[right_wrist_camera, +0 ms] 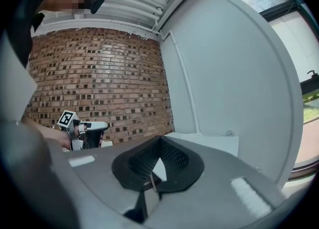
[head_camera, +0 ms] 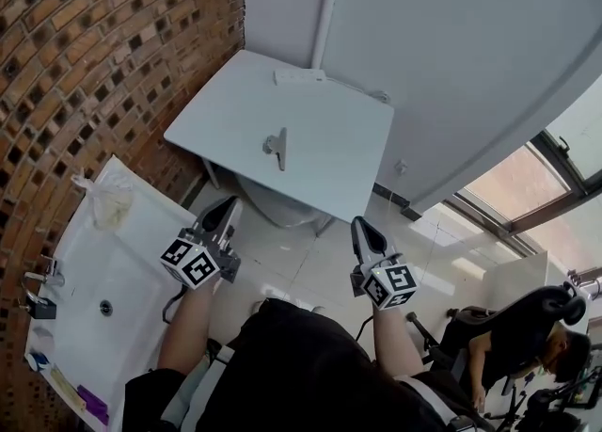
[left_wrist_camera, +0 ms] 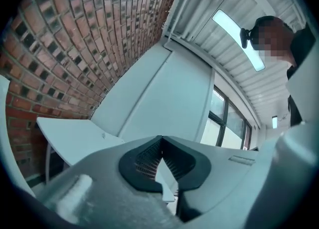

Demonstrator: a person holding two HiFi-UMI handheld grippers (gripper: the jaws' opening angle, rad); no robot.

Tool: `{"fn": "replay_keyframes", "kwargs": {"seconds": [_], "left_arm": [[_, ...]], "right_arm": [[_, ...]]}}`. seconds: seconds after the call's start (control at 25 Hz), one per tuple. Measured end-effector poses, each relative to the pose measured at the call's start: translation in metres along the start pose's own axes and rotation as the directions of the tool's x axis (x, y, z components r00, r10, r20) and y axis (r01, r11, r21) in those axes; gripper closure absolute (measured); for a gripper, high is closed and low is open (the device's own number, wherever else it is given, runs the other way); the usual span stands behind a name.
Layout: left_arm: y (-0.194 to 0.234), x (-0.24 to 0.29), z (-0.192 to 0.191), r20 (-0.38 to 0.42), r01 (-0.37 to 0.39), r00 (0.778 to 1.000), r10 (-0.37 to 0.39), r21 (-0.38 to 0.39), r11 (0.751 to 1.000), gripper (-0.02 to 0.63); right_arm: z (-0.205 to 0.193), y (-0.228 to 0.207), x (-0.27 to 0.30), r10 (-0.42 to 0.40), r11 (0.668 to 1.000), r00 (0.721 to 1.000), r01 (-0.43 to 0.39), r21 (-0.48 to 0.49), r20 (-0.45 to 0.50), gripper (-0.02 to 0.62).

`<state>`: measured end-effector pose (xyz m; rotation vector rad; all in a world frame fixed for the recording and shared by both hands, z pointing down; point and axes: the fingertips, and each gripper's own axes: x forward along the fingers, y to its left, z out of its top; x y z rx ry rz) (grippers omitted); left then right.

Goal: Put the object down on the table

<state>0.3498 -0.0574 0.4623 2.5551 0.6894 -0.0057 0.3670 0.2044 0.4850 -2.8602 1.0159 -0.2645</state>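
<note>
Hovering short of table (head_camera: 331, 152) | left gripper (head_camera: 229, 205) pressed together | right gripper (head_camera: 362, 226) pressed together

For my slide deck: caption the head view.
Left gripper and right gripper, shut, empty, short of white table bearing a grey object.

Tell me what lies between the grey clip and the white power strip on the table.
Nothing: the head view shows only bare white table between the small grey metal clip and the long white power strip at the far edge.
</note>
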Motion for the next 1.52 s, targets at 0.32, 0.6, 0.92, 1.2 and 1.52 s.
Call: {"fn": "replay_keyframes", "kwargs": {"seconds": [0.32,0.6,0.92,1.2,1.52], "left_arm": [[-0.050,0.014,-0.012,-0.035,-0.010,0.999,0.018,0.202,0.979,0.604],[-0.066,0.008,-0.014,0.000,-0.041,0.999,0.042,0.208,0.977,0.604],[-0.065,0.018,-0.024,0.032,-0.056,0.998,0.053,0.112,0.992,0.604],[-0.075,0.039,-0.032,0.011,-0.001,1.000,0.000,0.094,0.996,0.604],[-0.075,0.050,-0.038,-0.018,0.003,1.000,0.000,0.164,0.986,0.604]], "right_arm": [[-0.007,-0.028,-0.012,0.064,0.998,0.998,-0.063,0.016,-0.010,0.589],[-0.008,-0.021,-0.011,0.132,0.991,0.991,-0.133,-0.017,-0.020,0.591],[-0.005,-0.024,-0.020,0.140,0.990,0.990,-0.140,-0.033,-0.017,0.591],[-0.006,-0.042,-0.033,0.079,0.997,0.997,-0.080,-0.020,-0.008,0.591],[-0.007,-0.052,-0.034,0.045,0.999,0.999,-0.045,-0.013,-0.008,0.591]]}}
